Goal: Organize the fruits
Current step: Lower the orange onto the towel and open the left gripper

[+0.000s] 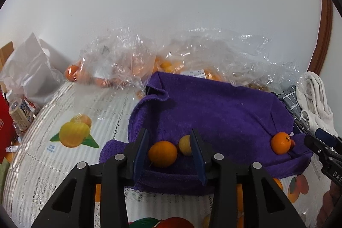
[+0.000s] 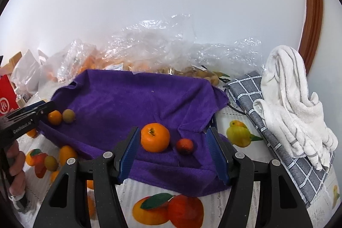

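Surface (image 2: 230, 200): covered by a white lace-patterned cloth printed with fruit motifs; it carries everything listed below.
Purple towel (image 2: 132, 99): spread across the middle of the surface, rumpled at its edges; all four loose fruits lie on it.
Clear plastic bags (image 1: 119, 59): crumpled along the far edge of the purple towel, against the wall, with orange and yellowish fruit inside.
White towel (image 2: 292, 108): bunched at the right, resting on a grey checked cloth (image 2: 275, 138).
Left tongs (image 1: 170, 153): jaws parted around a small orange (image 1: 162, 153) on the purple towel. There is a gap on its right; contact on the left cannot be told.
Right tongs (image 2: 173, 154): jaws wide apart, gripping nothing. A tangerine (image 2: 155, 137) and a small red-orange fruit (image 2: 185, 146) lie on the towel between the blue pads, touched by neither.
Tangerine: largest loose fruit, stem end turned upward, just left of the small red-orange fruit.
Small orange: just beside a yellow-green fruit (image 1: 185, 145), which is partly hidden behind the right finger of the left tongs.
Hand (image 2: 16, 166): seen at the left edge of the right wrist view, wrapped round the handle of the left tongs.
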The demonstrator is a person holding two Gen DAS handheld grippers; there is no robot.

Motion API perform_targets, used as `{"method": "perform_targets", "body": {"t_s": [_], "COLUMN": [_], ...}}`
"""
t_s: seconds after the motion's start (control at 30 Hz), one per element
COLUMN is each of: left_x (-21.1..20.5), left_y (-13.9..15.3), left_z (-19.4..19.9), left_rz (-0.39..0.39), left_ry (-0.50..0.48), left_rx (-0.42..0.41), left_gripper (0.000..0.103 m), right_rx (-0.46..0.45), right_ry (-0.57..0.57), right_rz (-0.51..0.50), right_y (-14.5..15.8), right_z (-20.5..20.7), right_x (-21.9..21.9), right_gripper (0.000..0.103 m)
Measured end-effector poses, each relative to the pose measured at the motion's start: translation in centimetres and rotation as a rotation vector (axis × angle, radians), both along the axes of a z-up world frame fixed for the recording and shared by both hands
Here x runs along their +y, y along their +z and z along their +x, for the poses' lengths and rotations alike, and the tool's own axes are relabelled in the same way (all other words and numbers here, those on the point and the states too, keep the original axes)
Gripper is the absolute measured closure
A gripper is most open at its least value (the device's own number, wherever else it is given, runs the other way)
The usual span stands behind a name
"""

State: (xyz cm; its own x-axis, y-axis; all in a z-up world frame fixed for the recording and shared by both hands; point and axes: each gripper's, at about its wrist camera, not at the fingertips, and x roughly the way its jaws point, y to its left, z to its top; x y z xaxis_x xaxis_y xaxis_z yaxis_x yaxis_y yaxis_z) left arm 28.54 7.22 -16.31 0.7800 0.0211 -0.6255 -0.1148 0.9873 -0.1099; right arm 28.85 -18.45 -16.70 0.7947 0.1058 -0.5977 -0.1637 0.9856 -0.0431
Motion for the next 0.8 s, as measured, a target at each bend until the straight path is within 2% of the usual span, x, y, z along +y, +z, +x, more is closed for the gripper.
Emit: {"method": "perform_targets", "body": {"t_s": [0.3,0.5,0.8], "left_x": [-0.5,-1.1,-0.4], "left_y": [1.0,2.1,1.9], "left_z": [-1.3,-2.7,-4.7], "left_rz": [-0.016,0.001,0.002], "left_ry": [-0.032,-0.051,-0.053], "left_rx": [-0.028,-0.069,-0.049], "left_gripper": [0.065,0.065,0.065], "right_rx": [0.057,0.090,0.088], "right_ry": [-0.013,-0.036,-0.038], "right_rz": [-0.003,0.028,0.018], "right_y": [-0.6,-1.1,-0.5], "right_z": [-2.6,-4.6,-7.7], "right_x": [0.6,0.6,1.2], "right_gripper": [0.040,0.040,0.040]}}
